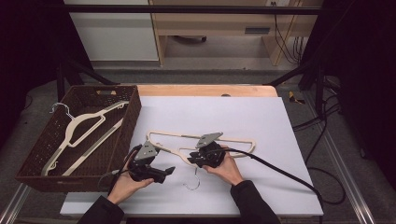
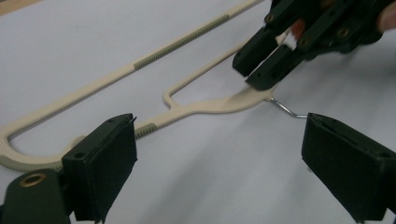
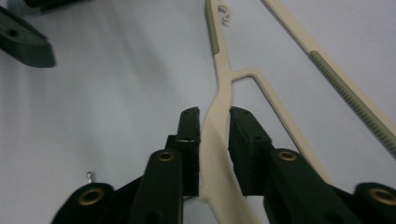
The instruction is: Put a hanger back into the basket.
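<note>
A cream plastic hanger (image 1: 177, 136) lies flat on the white board (image 1: 261, 116), its metal hook (image 1: 192, 182) pointing toward the person. My right gripper (image 1: 190, 161) is shut on the hanger's neck just above the hook. In the right gripper view the two black pads (image 3: 189, 135) press against either side of the cream neck (image 3: 215, 126). My left gripper (image 1: 166, 172) rests low on the board to the left of the hook, open. In the left gripper view its jaws (image 2: 219, 140) stand wide apart with nothing between them, facing the hanger (image 2: 205, 106) and the right gripper (image 2: 259, 70).
A brown woven basket (image 1: 133, 116) stands at the board's left edge, holding more cream hangers (image 1: 79, 126). The right gripper's black cable (image 1: 280, 170) trails off to the right across the board. A wooden table edge (image 1: 205, 89) runs behind the board.
</note>
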`<action>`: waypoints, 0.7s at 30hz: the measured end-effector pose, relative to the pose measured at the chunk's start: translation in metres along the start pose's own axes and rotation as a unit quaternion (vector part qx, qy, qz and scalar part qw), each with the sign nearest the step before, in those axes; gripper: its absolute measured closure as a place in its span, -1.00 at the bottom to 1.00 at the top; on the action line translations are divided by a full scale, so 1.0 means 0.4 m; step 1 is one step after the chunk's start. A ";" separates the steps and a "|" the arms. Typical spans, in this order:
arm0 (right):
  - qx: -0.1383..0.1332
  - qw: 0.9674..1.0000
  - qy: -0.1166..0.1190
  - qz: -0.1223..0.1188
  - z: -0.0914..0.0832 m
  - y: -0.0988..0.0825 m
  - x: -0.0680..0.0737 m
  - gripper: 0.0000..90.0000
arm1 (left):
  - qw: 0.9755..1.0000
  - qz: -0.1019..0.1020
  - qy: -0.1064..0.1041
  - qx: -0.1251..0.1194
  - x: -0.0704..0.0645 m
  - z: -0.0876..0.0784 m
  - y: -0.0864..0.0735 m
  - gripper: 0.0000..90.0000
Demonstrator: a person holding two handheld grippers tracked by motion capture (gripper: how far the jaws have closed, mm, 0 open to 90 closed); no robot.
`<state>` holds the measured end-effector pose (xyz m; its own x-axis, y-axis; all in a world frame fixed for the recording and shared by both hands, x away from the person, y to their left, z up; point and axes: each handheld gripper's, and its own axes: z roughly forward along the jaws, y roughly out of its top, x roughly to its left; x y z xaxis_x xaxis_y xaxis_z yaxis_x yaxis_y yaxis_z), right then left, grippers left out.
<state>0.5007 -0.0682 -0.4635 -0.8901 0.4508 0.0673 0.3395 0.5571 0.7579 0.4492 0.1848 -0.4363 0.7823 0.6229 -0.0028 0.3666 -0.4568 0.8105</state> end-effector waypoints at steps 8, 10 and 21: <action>0.007 1.000 -0.004 -0.001 -0.005 -0.008 0.022 0.27 | 1.000 -0.004 -0.002 0.002 -0.004 -0.005 -0.006 -0.78; 0.002 1.000 0.003 -0.005 -0.030 -0.010 0.039 0.26 | 1.000 -0.006 -0.002 -0.001 -0.004 -0.010 -0.009 -0.78; -0.002 0.999 0.048 -0.013 -0.074 -0.064 0.137 0.40 | 0.999 -0.028 0.004 -0.024 0.003 -0.051 -0.032 -0.76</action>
<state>0.4343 -0.0786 -0.4599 -0.9237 0.3675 0.1084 0.3145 0.5656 0.7624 0.4351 0.2045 -0.4347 0.7569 0.6519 -0.0454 0.3860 -0.3900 0.8360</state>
